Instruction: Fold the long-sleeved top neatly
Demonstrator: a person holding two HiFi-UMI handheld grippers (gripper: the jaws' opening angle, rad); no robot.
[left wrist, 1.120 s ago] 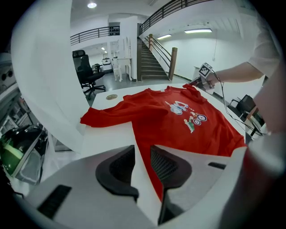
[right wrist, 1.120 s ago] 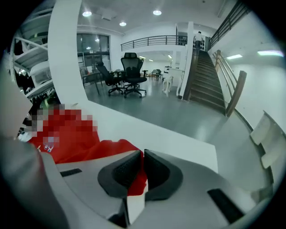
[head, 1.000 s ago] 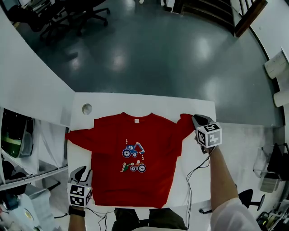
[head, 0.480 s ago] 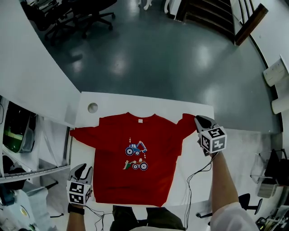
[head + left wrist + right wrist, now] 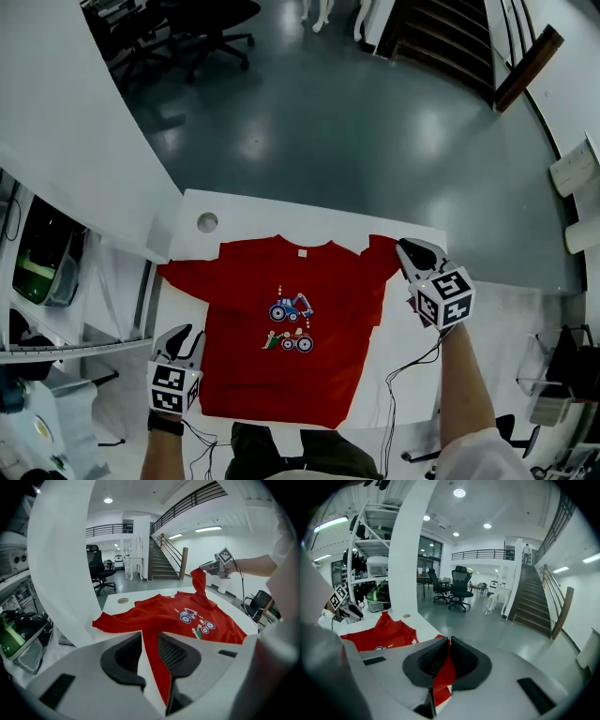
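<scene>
Step in hand, as I read it: first sleeve fold. Long-sleeved top (image 5: 281, 356) lies flat, print up, mid tabletop (image 5: 244, 208). Right tongs (image 5: 405, 249), at the cloth's upper right, are clamped tight on the sleeve (image 5: 381, 259) and hold it off the surface; the forearm reaches in from lower right. Left tongs (image 5: 181, 336) are part-open, gripping nothing, beside the lower-left side edge. Next move probably calls for carrying the sleeve leftward over the chest and laying it smooth.
</scene>
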